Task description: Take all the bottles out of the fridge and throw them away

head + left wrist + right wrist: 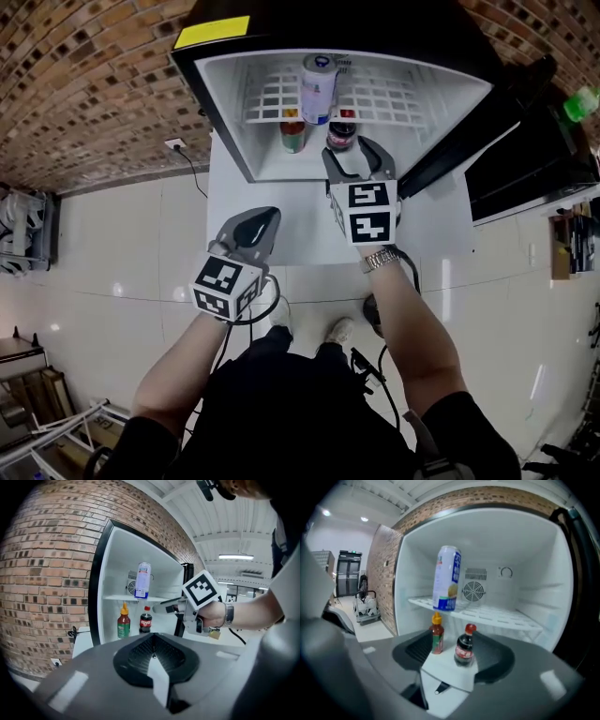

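Our right gripper spreads wide before the cola bottle, which it half hides from overhead; our left gripper is closed and empty.

Bright overhead light — glare on floor, fisheye-bent edges, near foreground blurred

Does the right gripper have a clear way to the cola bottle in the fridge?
Probably yes: the fridge stands open, the right gripper faces the cola bottle with jaws apart, and the sauce bottle stands apart beside it.
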{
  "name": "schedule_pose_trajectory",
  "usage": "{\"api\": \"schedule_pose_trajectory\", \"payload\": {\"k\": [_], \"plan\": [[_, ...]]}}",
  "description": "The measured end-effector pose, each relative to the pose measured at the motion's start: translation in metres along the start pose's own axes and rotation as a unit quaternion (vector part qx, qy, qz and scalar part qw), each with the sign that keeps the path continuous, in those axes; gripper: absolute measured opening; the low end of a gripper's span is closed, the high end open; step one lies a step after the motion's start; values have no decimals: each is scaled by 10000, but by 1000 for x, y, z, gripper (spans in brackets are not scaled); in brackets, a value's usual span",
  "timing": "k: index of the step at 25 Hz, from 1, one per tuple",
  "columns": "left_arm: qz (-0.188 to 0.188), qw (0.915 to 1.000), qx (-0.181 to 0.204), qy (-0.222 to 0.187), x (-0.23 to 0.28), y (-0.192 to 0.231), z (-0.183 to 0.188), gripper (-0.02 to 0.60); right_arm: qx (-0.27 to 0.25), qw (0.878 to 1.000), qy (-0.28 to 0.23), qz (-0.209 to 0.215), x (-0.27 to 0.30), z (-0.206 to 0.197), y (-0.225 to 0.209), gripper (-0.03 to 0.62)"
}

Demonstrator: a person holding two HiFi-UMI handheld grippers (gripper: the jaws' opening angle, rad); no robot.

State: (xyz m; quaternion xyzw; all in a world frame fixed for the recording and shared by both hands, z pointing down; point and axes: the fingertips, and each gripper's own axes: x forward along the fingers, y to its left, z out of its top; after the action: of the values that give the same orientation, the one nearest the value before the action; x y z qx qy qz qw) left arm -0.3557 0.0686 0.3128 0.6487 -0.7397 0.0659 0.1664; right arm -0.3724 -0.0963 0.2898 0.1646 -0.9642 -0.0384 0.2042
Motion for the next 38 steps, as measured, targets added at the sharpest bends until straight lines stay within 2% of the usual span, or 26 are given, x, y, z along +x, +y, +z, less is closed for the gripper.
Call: {"api": "schedule_pose_trajectory", "payload": {"k": [5,13,17,19,24,28,33,38], "plan": [[-22,9999,64,154,-2,12,-12,3,141,9991,340,-206,44,-33,-19,291],[36,9991,135,392,-6,34,-27,3,320,9966,689,-324,106,-59,-36,353],[76,9989,120,450,-11,40,-34,3,385,9948,865,-363,123,-72,-44,351],[98,9988,116,472,-14,41,-36,3,388,9952,796,-406,122,-71,-44,310],[81,9986,107,505,-15,37,-40,4,444,9956,699,-440,101,-77,-40,305],[-123,9986,148,487,-7,14,-40,3,581,9949,717,-402,64,-90,-37,304],[-537,9970,246,503,12,-35,-42,4,717,9946,616,-421,4,-105,-41,304],[-1166,9906,356,627,38,-103,-51,3,889,9921,607,-639,-74,-132,-58,305]]}}
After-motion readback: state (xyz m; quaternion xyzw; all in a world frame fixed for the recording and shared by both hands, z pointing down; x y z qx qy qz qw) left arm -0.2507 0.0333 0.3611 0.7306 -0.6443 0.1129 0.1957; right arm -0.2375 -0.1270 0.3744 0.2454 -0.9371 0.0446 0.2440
